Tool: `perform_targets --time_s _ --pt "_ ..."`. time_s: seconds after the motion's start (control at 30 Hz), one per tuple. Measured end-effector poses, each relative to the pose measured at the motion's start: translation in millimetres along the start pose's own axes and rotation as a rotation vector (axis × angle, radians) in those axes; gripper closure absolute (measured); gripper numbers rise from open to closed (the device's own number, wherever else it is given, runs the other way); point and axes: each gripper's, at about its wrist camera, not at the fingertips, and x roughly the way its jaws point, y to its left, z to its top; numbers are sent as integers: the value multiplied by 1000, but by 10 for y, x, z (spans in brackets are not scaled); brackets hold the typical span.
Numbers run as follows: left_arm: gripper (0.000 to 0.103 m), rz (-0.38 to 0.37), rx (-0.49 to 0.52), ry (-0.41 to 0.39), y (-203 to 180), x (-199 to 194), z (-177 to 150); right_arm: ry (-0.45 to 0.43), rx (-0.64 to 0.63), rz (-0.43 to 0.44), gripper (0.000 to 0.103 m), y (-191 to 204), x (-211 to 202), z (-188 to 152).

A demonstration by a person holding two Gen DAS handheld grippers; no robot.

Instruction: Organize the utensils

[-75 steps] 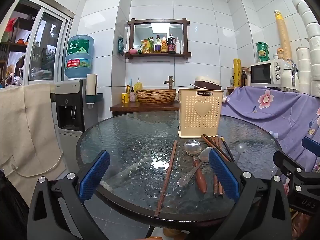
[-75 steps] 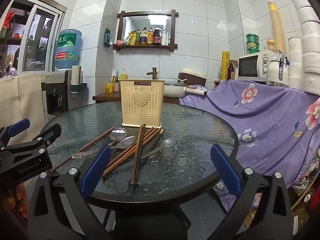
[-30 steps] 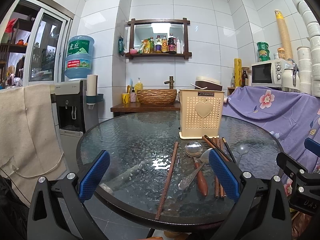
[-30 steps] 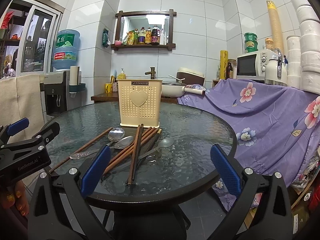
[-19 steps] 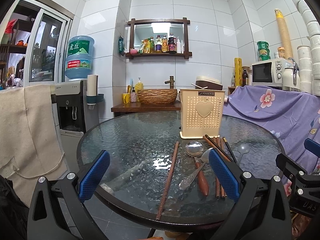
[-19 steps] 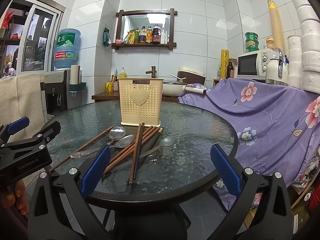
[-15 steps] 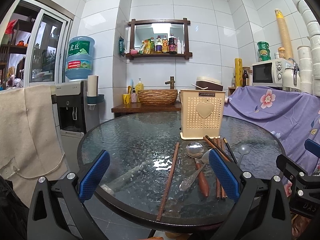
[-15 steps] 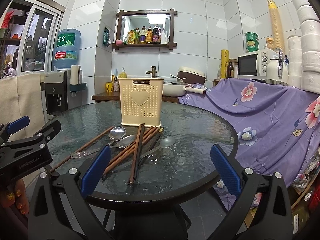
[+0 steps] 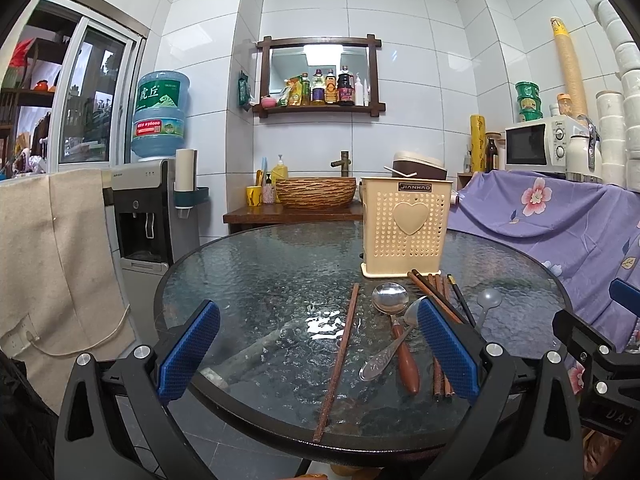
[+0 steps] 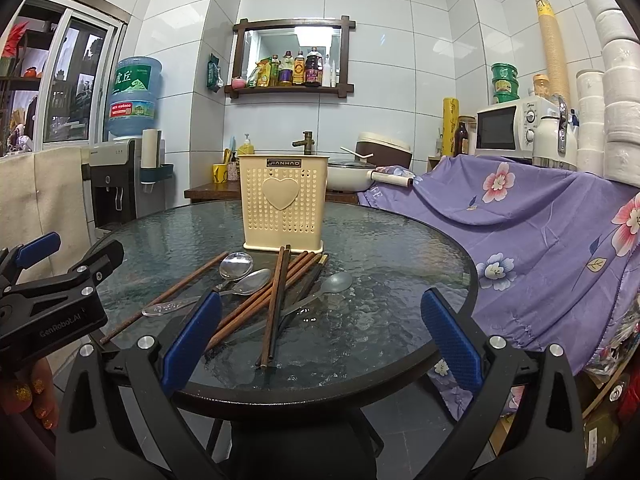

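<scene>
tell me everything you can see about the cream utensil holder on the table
The utensil holder is a cream, plastic-looking box, upright on the glass table. Its front wall is perforated with small holes around a raised heart, with a dark label reading JIANHAO near the rim, and it sits on a slightly wider base. Nothing shows above its rim. Chopstick tips lie right by its base; neither gripper touches it.

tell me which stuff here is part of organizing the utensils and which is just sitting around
Part of the job:
cream utensil holder
brown chopsticks
lone chopstick
wooden-handled spoon
metal spoon
grey spoon

Just sitting around:
microwave
purple floral cloth
water dispenser
wicker basin
condiment bottles
</scene>
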Motion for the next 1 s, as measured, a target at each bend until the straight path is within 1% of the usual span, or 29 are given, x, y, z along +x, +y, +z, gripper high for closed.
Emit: perform_targets --time_s 0.53,0.73,0.83,0.93,1.0 --pt "6 1 6 11 13 44 -23 15 -3 3 5 0 26 14" --pt "6 0 13 36 18 99 -10 38 -14 13 5 -3 83 55" --pt "6 7 14 79 37 195 25 69 -23 33 5 -5 152 83" --pt "6 -14 6 150 77 360 85 92 -54 35 5 5 234 115" --pt "6 -30 10 174 95 442 125 108 -65 44 5 9 299 133"
